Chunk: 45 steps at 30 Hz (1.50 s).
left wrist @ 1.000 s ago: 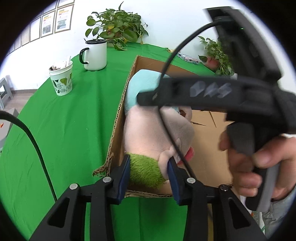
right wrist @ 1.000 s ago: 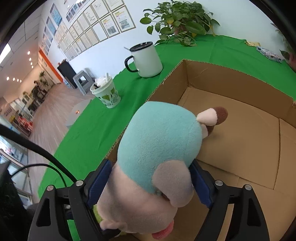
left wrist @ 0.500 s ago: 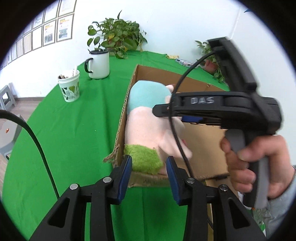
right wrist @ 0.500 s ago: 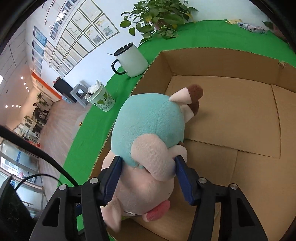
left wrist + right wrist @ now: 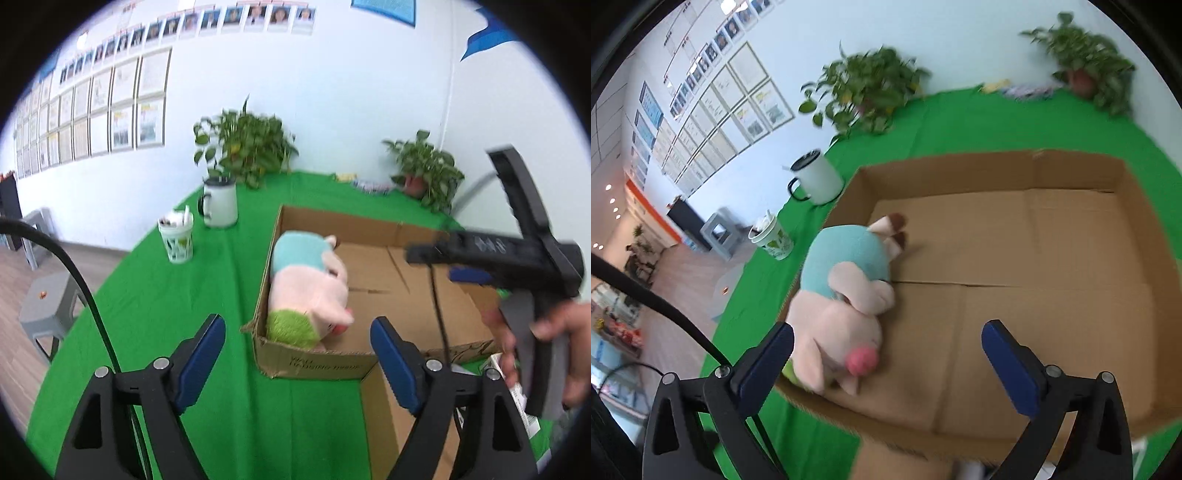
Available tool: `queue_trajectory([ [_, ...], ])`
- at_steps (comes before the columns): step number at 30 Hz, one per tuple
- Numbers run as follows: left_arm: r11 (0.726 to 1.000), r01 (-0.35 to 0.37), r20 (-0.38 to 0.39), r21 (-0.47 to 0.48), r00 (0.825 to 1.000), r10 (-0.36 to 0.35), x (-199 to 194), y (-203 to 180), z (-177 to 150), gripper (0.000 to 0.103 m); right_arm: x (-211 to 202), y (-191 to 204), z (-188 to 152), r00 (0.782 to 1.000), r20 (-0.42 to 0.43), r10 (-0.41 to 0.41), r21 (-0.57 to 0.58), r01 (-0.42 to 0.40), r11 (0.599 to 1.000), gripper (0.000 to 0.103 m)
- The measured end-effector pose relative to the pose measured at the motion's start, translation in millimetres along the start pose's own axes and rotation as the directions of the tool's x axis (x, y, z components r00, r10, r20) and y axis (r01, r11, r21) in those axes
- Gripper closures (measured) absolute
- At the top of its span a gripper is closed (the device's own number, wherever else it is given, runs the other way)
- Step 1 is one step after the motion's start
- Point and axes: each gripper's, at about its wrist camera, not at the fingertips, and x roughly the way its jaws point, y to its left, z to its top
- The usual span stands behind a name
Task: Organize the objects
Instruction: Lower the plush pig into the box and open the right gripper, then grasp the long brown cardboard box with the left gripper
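A plush toy (image 5: 308, 286) in pink, teal and green lies in the left near corner of an open cardboard box (image 5: 325, 363) on the green table. It also shows in the right wrist view (image 5: 846, 295), against the box's left wall (image 5: 997, 168). My left gripper (image 5: 297, 356) is open and empty, drawn back in front of the box. My right gripper (image 5: 886, 362) is open and empty, above the box floor just right of the toy. The right gripper's body (image 5: 517, 254) shows at the right of the left wrist view.
A white mug (image 5: 219, 203) and a patterned paper cup (image 5: 176, 240) stand on the green cloth left of the box. Potted plants (image 5: 247, 147) stand at the table's far edge. A grey stool (image 5: 44, 306) stands on the floor at the left.
Both grippers have opened and let go of the plush toy, which now lies in the box. Both have drawn back and up from it.
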Motion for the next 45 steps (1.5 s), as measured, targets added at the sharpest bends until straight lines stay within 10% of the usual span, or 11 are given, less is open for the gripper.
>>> queue_trajectory([
  [6, 0.997, 0.058, 0.049, 0.058, 0.997, -0.061, -17, -32, 7, 0.022, -91, -35, -64, 0.976, 0.106, -0.189, 0.029, 0.187, 0.982, 0.001],
  [16, 0.986, 0.14, -0.011, 0.094, 0.99, -0.14, -24, -73, -6, 0.023, -151, -43, -133, 0.949, 0.148, -0.278, -0.013, 0.283, 0.959, 0.011],
  [18, 0.982, 0.164, -0.026, 0.096, 0.986, -0.162, -25, -74, -10, 0.042, -153, -43, -139, 0.95, 0.135, -0.282, -0.026, 0.288, 0.957, 0.027],
  [20, 0.976, 0.188, -0.069, 0.107, 0.981, -0.181, -22, -77, -14, 0.103, -144, -39, -139, 0.945, 0.132, -0.3, -0.035, 0.307, 0.951, 0.06],
  [25, 0.972, 0.199, -0.053, 0.125, 0.98, -0.194, -30, -81, -19, 0.1, -137, -35, -142, 0.944, 0.13, -0.303, -0.055, 0.312, 0.949, 0.071],
  [27, 0.974, 0.202, -0.054, 0.105, 0.979, -0.197, -29, -79, -17, 0.071, -139, -35, -141, 0.947, 0.132, -0.294, -0.052, 0.302, 0.952, 0.064],
  [29, 0.973, 0.222, -0.043, 0.059, 0.975, -0.22, -29, -72, -16, 0.02, -137, -36, -139, 0.959, 0.108, -0.261, -0.046, 0.267, 0.963, 0.01],
  [37, 0.958, 0.287, -0.127, -0.003, 0.95, -0.286, -24, -58, -28, 0.02, -136, -38, -161, 0.997, 0.01, -0.072, -0.108, 0.072, 0.991, 0.001],
  [45, 0.879, 0.437, -0.299, -0.193, 0.826, -0.477, 3, -43, -64, 0.021, -111, 8, -207, 0.972, -0.166, 0.165, -0.17, -0.193, 0.966, 0.001],
])
